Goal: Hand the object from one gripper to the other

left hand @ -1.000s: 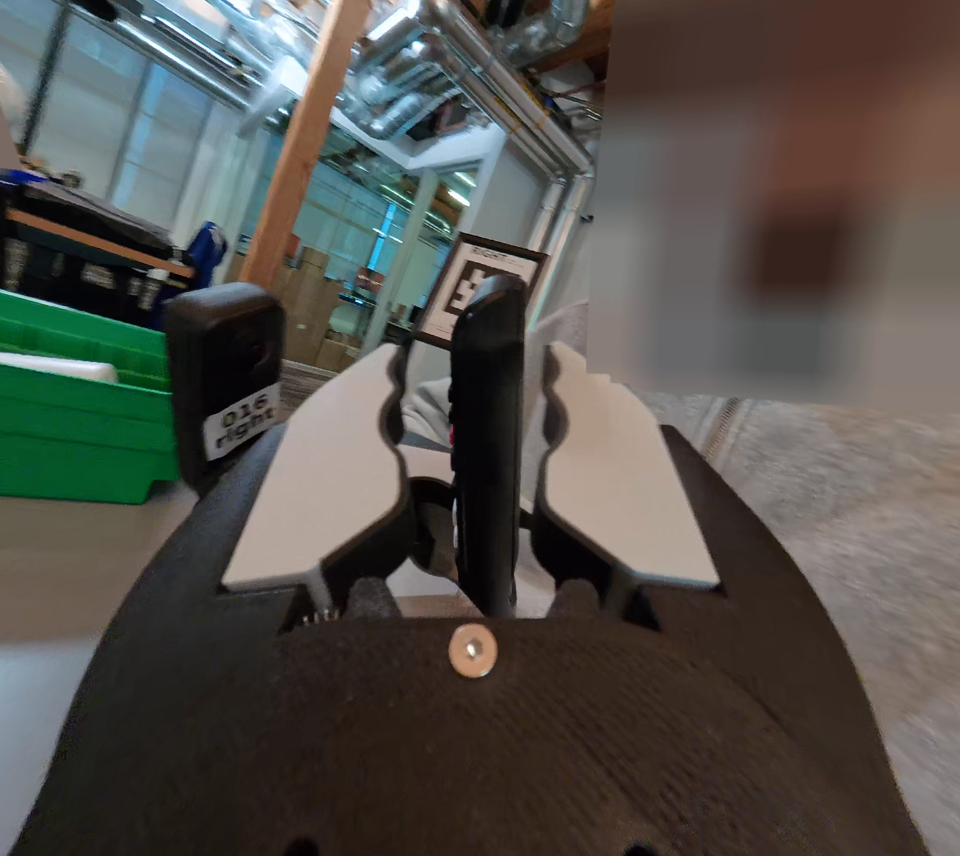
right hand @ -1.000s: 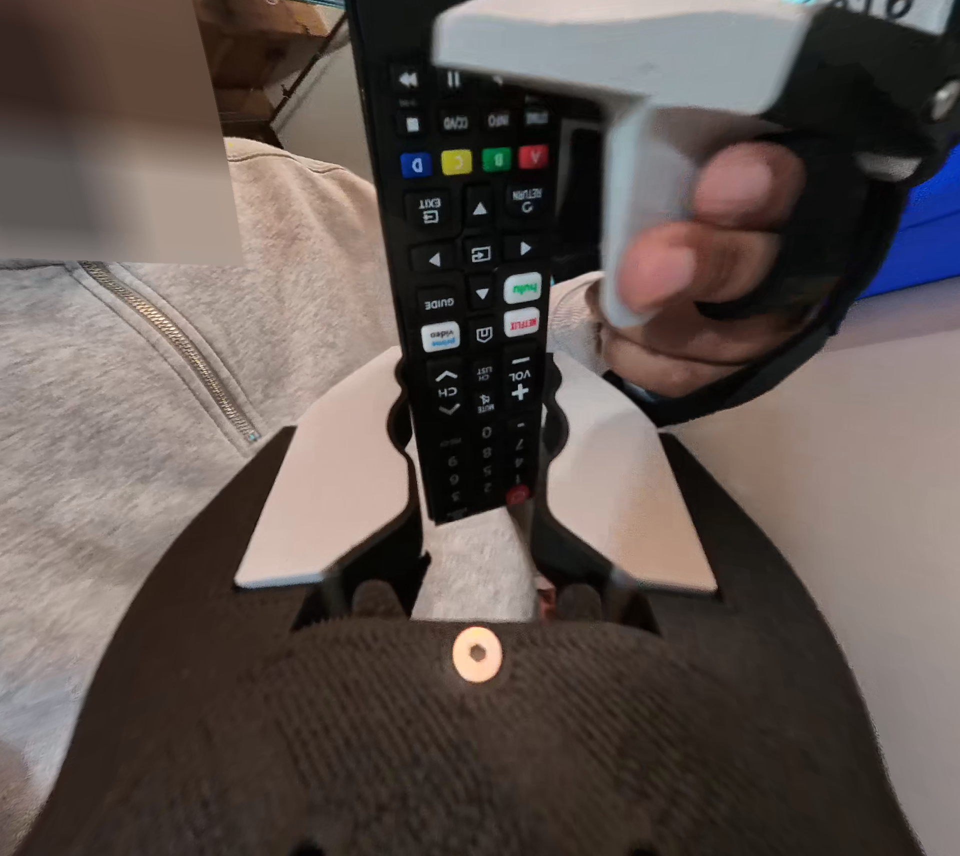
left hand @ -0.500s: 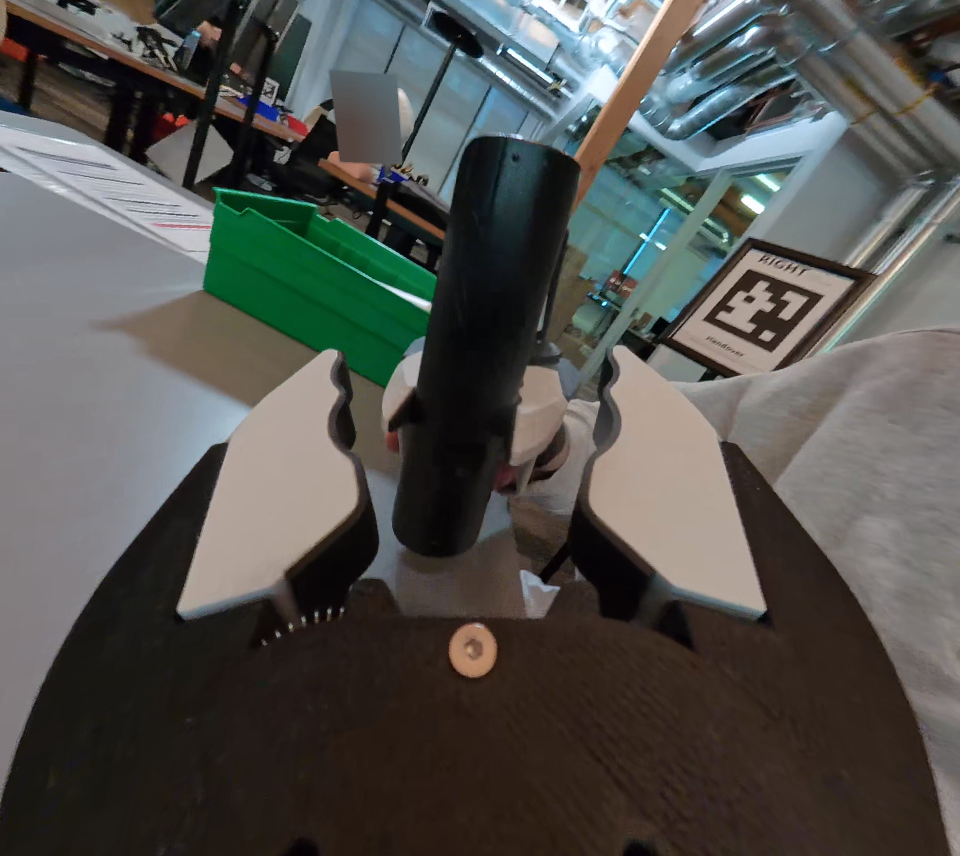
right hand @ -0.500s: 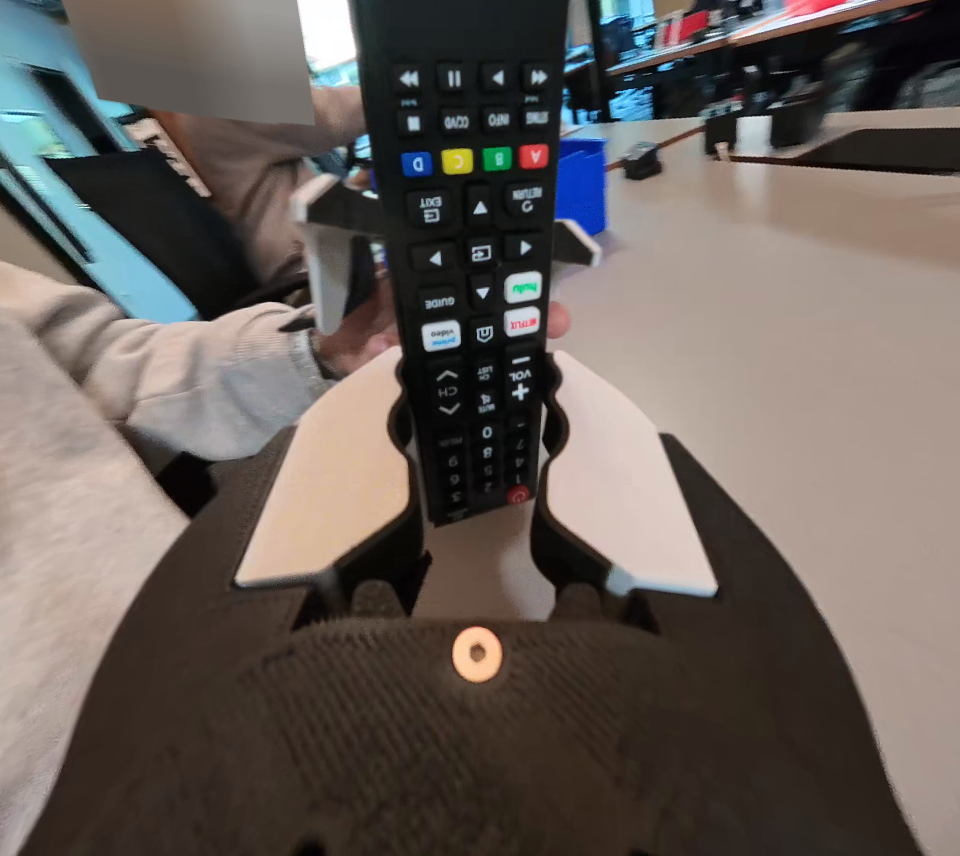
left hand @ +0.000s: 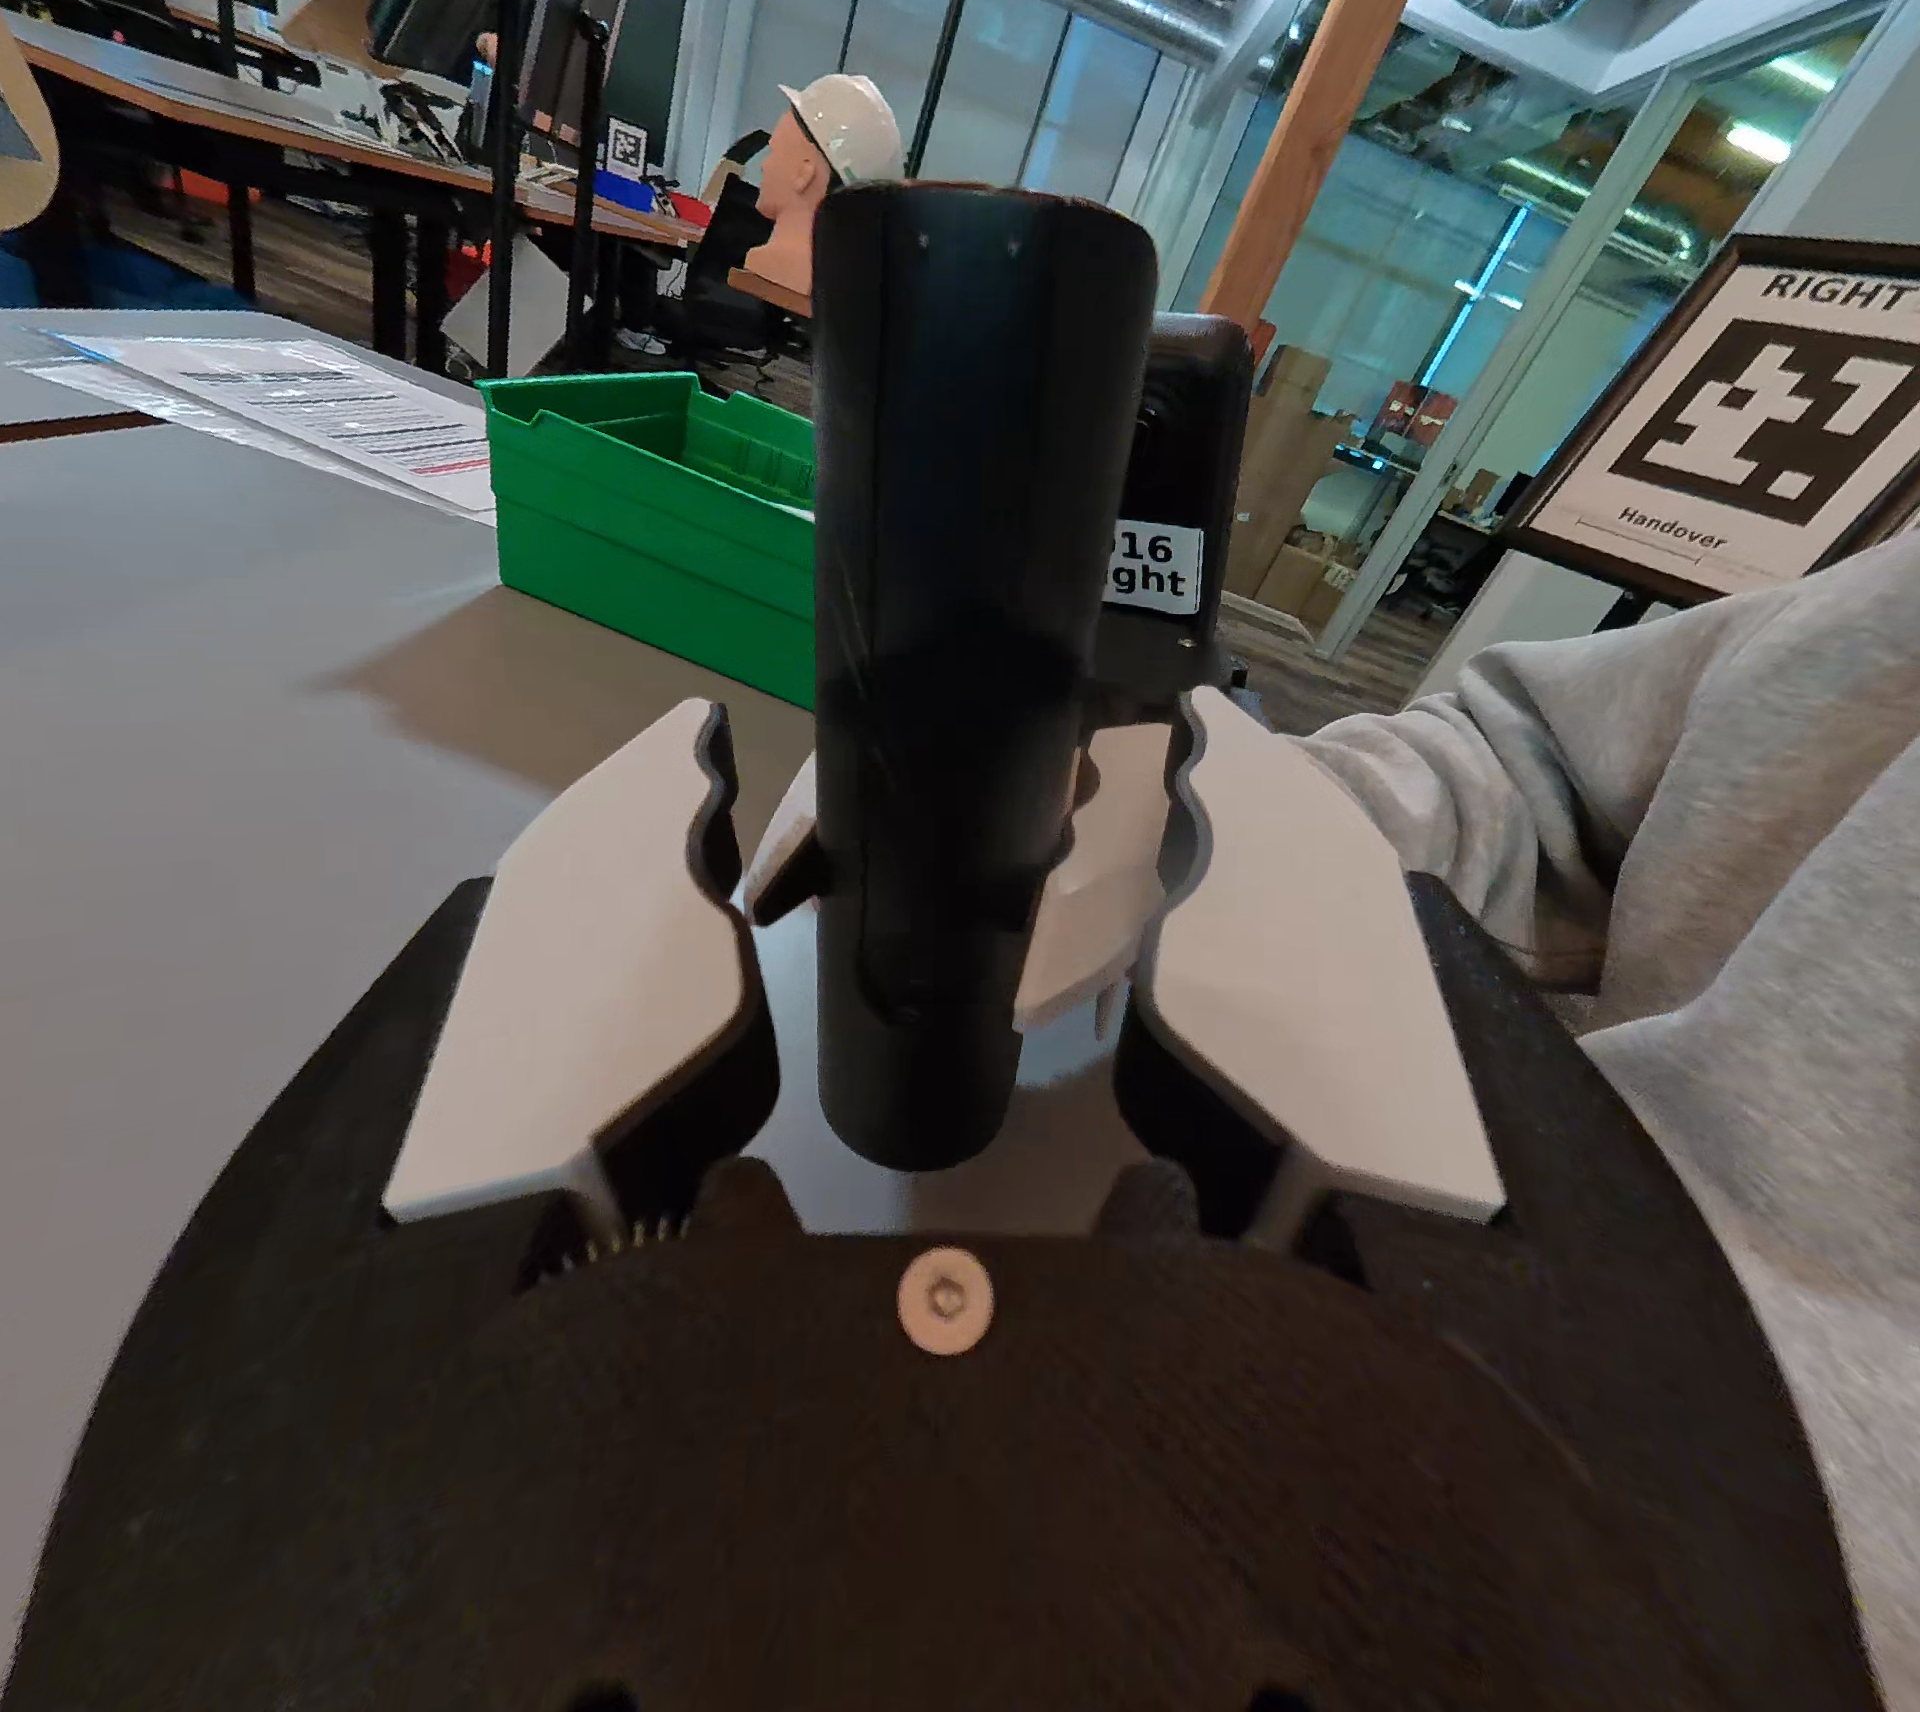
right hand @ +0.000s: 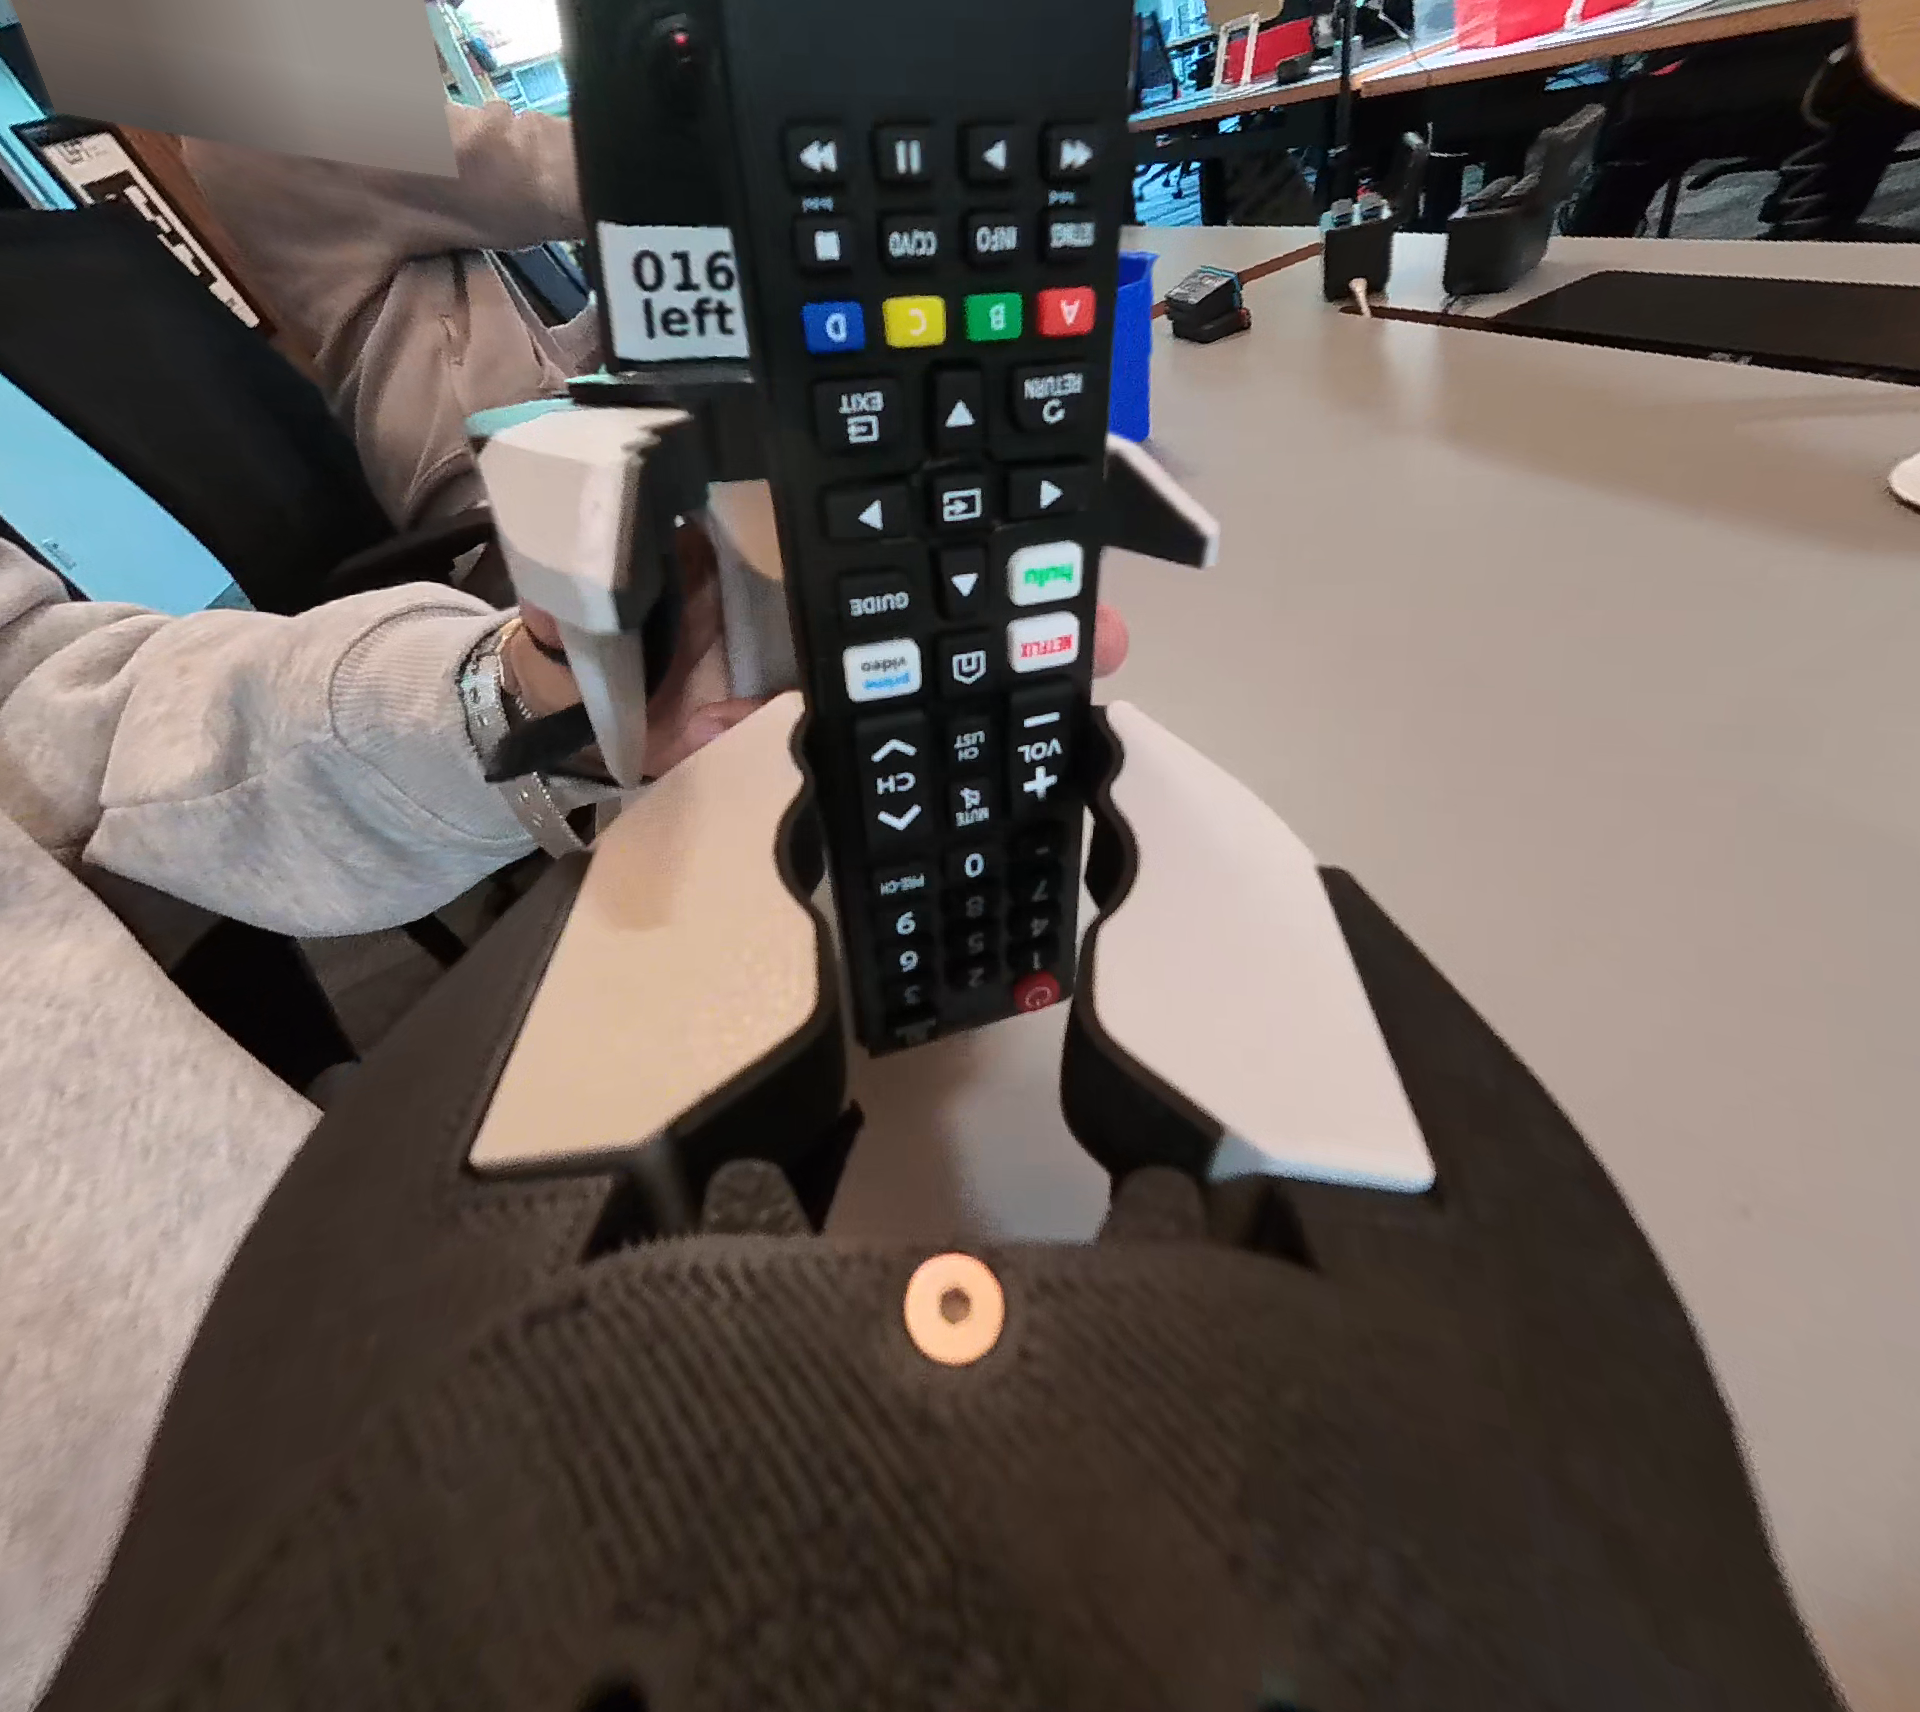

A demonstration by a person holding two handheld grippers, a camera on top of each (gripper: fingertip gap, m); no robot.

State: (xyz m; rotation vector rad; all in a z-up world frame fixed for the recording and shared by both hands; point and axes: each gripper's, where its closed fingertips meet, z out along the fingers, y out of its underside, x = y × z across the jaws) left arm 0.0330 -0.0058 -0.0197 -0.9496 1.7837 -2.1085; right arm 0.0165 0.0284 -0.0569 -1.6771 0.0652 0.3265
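Observation:
A black TV remote (right hand: 940, 415) stands upright with its buttons facing the right wrist view. My right gripper (right hand: 956, 748) is shut on its lower end, by the number keys. In the left wrist view I see the remote's plain black back (left hand: 956, 675) between the fingers of my left gripper (left hand: 951, 727). That gripper is open, with a gap on each side of the remote. The right gripper's white fingers (left hand: 1091, 914) show behind the remote there. In the right wrist view the left gripper's fingers (right hand: 582, 519) flank the remote from behind.
A green bin (left hand: 644, 499) and a printed sheet (left hand: 312, 405) lie on the grey table (left hand: 208, 675). A framed marker board (left hand: 1766, 436) stands at the right. A grey sleeve (left hand: 1662, 831) is close by. A blue bin (right hand: 1132, 343) and small black items (right hand: 1205, 301) sit farther off. My hands' fingertips stand some 5 cm from each other.
My left gripper has opened wider and swung round behind the remote, so that its fingers now flank the remote's back. The right gripper has stayed shut on the remote.

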